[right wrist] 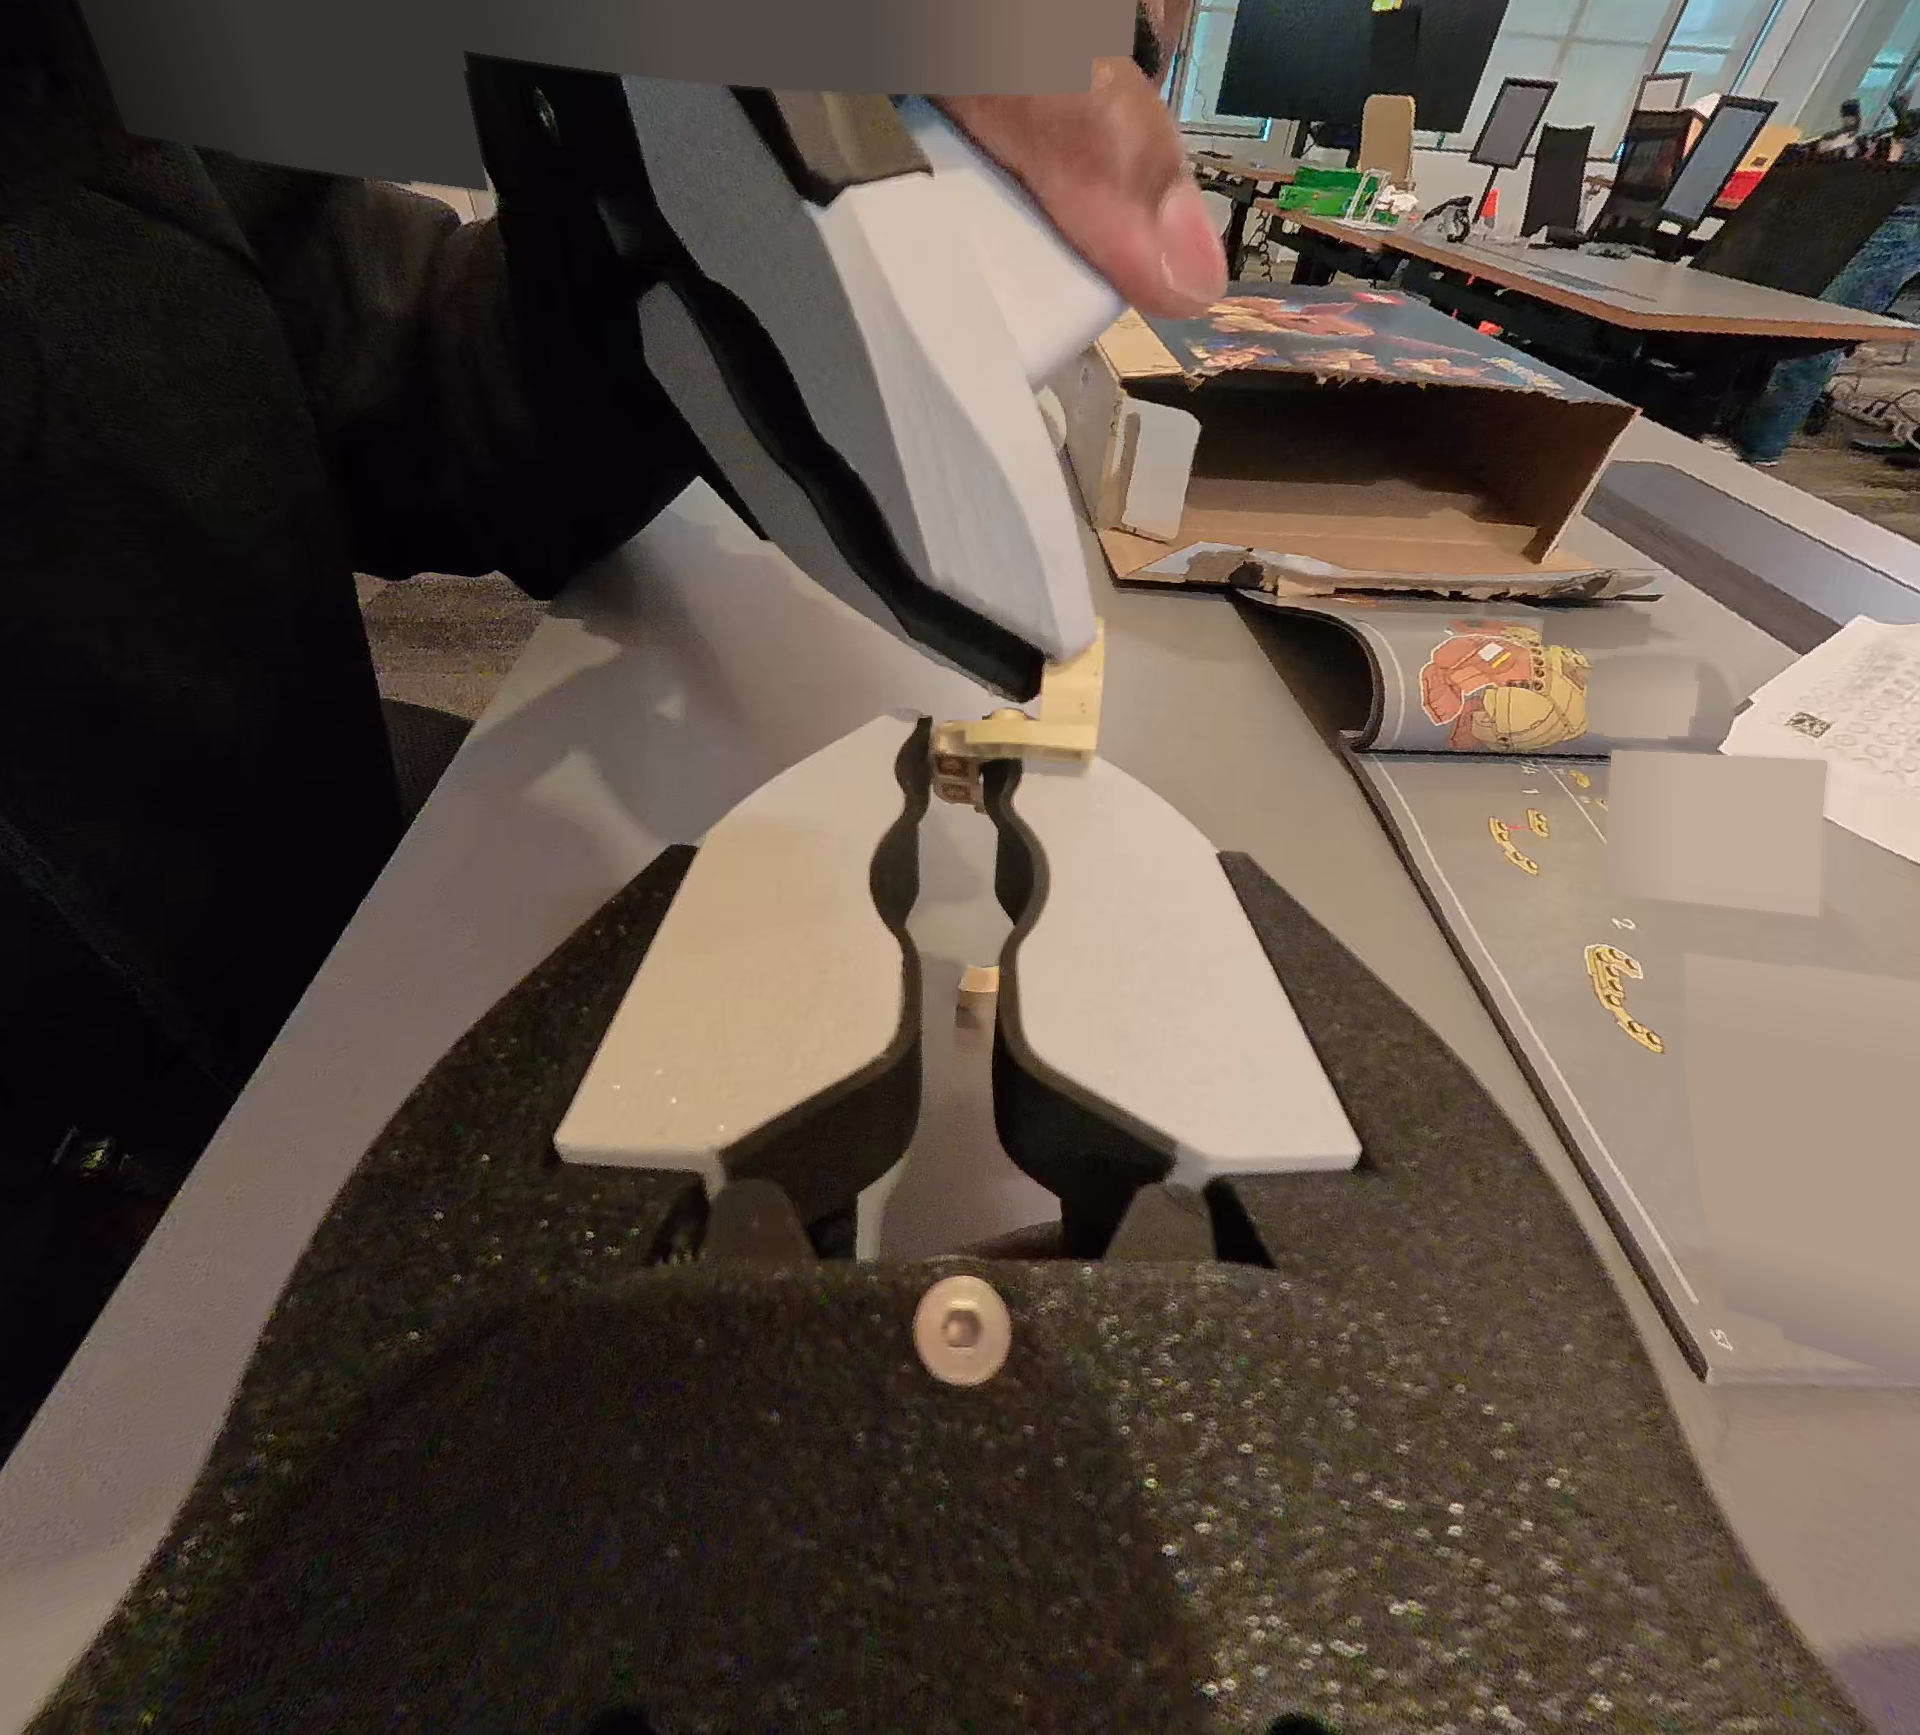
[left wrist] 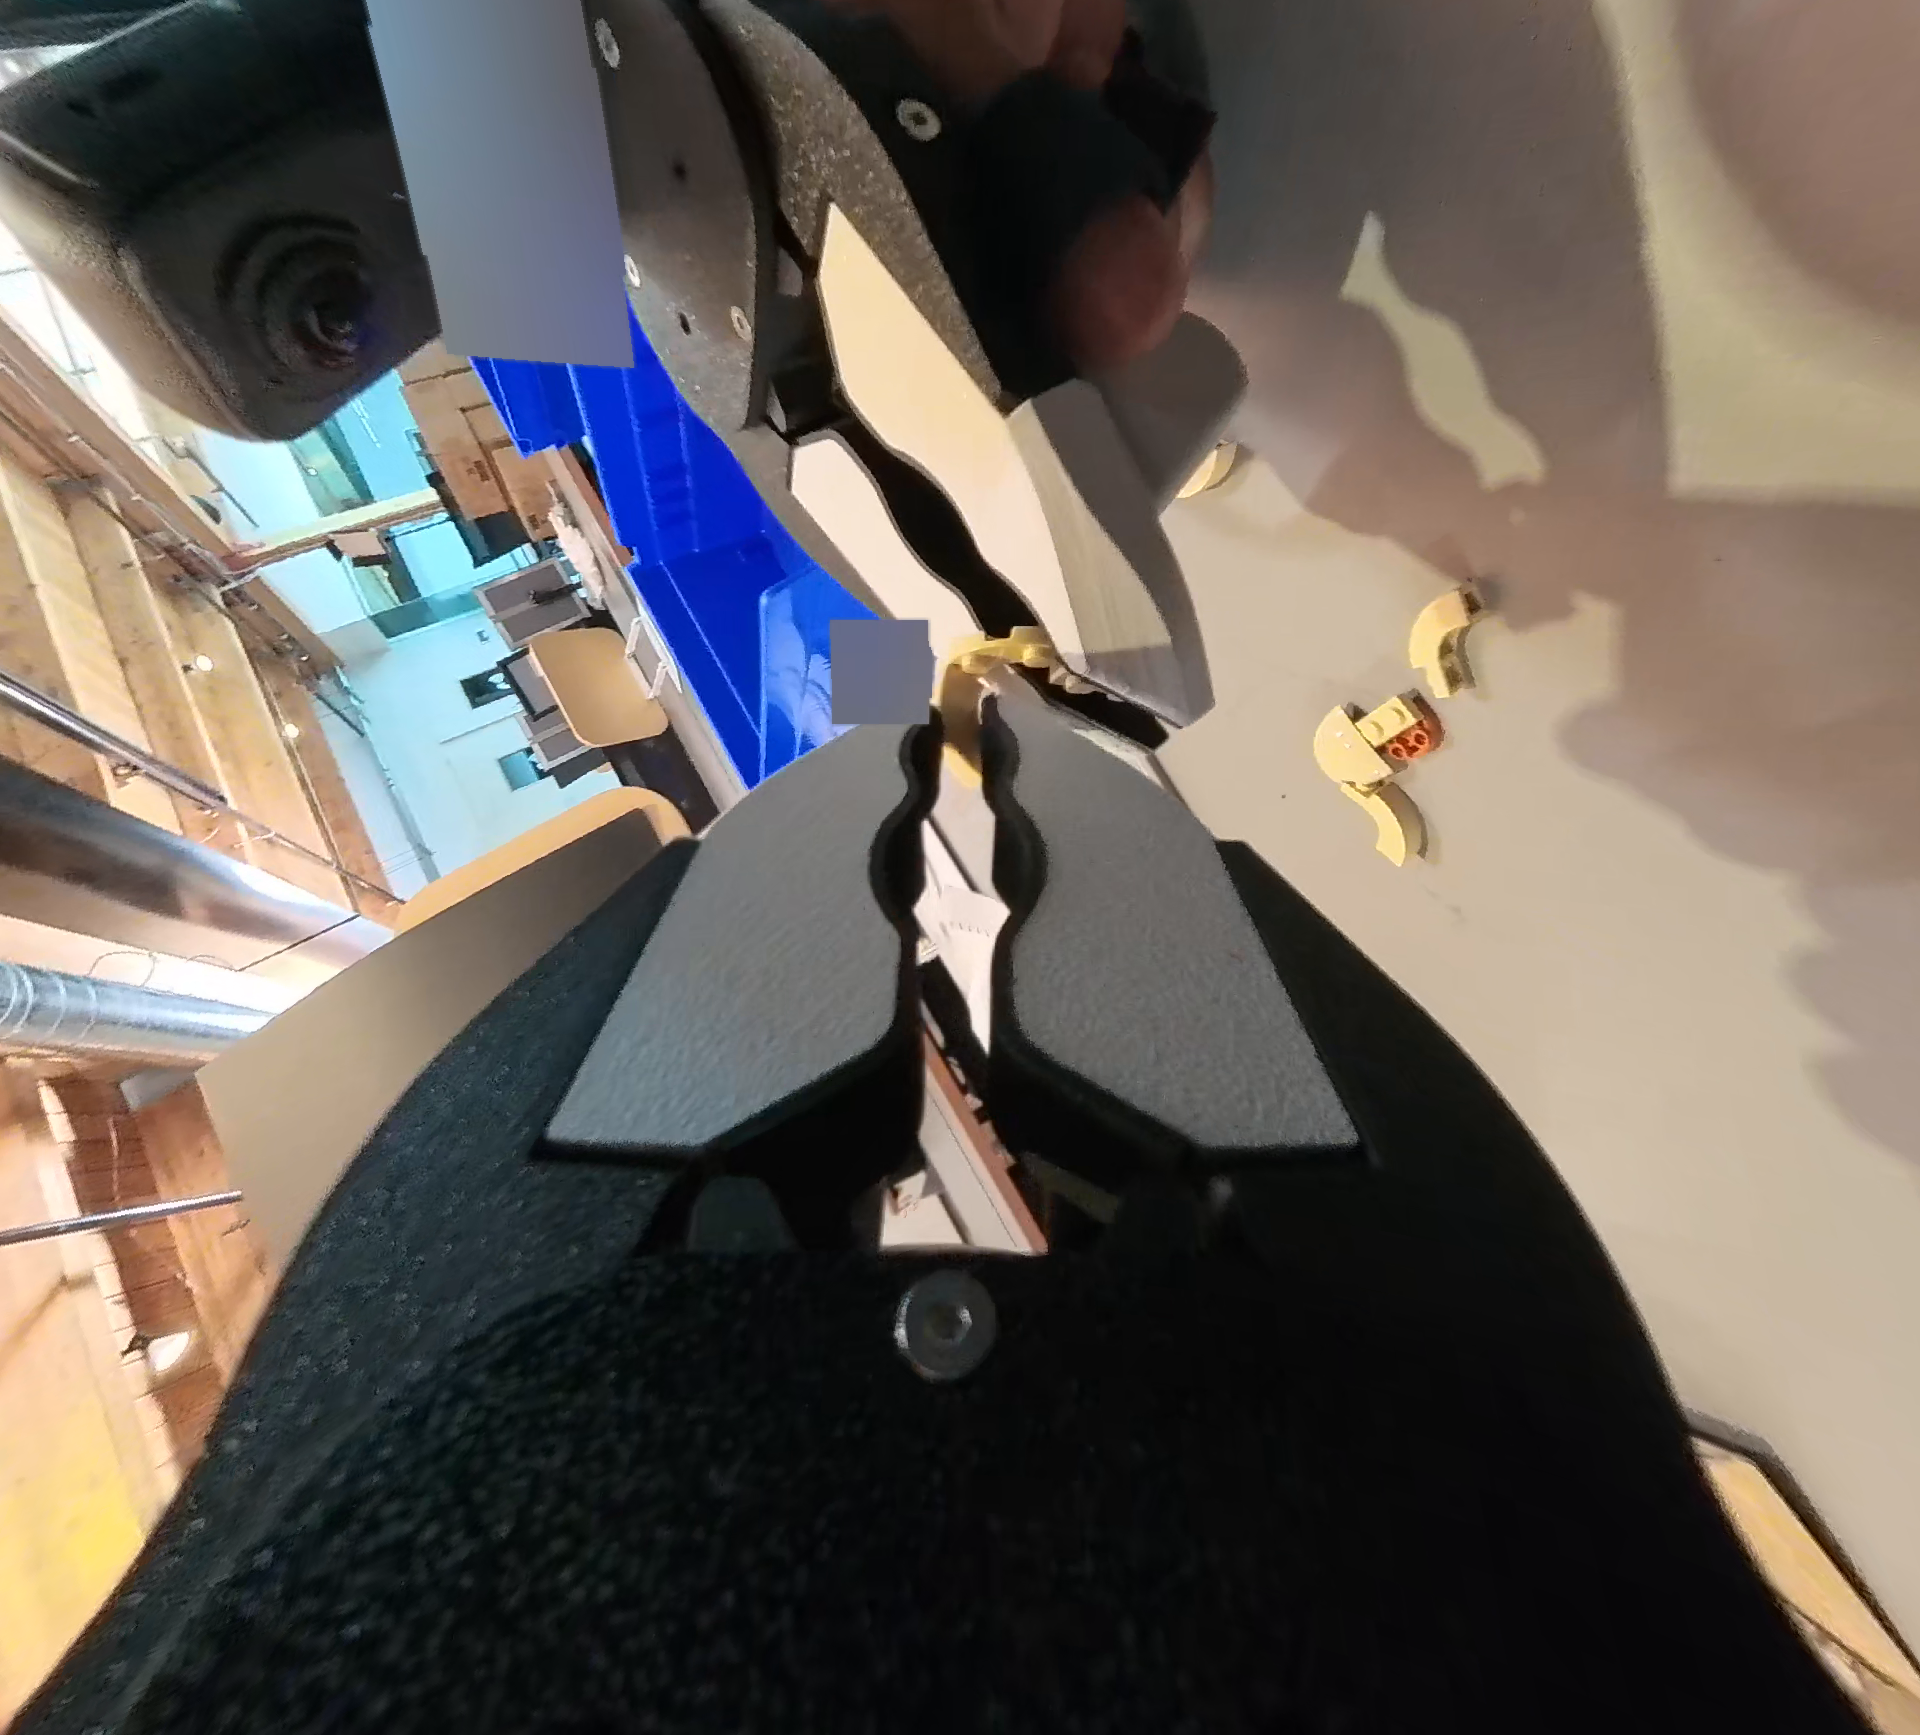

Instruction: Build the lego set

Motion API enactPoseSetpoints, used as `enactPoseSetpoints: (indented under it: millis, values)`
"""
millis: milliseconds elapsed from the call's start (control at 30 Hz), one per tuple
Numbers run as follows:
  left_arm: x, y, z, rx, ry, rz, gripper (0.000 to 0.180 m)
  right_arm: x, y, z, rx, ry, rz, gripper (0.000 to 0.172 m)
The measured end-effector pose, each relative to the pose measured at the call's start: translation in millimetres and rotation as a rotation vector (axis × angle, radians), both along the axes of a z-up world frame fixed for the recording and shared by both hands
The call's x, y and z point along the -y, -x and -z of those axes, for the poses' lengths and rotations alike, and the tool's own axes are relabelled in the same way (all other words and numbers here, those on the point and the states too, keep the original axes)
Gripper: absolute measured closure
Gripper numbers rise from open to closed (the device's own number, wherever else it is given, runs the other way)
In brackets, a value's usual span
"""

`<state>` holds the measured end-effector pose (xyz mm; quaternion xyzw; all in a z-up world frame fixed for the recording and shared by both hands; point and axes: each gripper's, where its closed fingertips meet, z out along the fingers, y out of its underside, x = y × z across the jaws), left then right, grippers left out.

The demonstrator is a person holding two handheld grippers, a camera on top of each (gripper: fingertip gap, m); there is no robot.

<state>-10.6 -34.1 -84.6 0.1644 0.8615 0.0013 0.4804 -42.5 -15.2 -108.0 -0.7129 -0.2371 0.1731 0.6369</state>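
Tan toy bricks, joined into one bent piece [right wrist: 1049, 729], hang in the air above your grey table [right wrist: 436, 854], and both of your grippers hold that piece at once.

Biggest near the tan piece is the torn cardboard box [right wrist: 1382, 480], lying open on the table behind it. In front of the box, beside the tan piece, an open picture booklet [right wrist: 1558, 854] lies flat. A sheet of white paper [right wrist: 1860, 750] rests at the booklet's far side.

Your left gripper [right wrist: 1055, 657] comes down from above. Its fingers are pinched on the top end of the tan piece. Your right gripper [right wrist: 961, 776] reaches in from below. Its fingers are squeezed on the small brick at the low end of the same piece, and both pads press on it.

Down on the table, well below the tan piece, sit a few loose curved tan bricks [left wrist: 1444, 641]. One little clump [left wrist: 1371, 750] has an orange brick [left wrist: 1413, 738] stuck in it. One tiny tan brick [right wrist: 975, 981] lies alone under your right gripper.
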Motion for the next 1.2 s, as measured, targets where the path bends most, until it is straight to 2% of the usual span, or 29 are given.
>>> enactPoseSetpoints:
  millis: [833, 1133, 1200]
  values:
    - [7, -2, 0, -0.061, 0.168, 0.051, 0.175, 2, -1, -3, -0.032, -0.019, -0.018, 0.164]
    - [19, 18, 3, -0.194, 0.242, 0.132, 0.175, 13, 19, 1, 0.039, -0.038, -0.133, 0.164]
    - [23, 23, 6, -0.237, 0.254, 0.159, 0.180, 16, 22, -1, 0.045, -0.052, -0.156, 0.164]
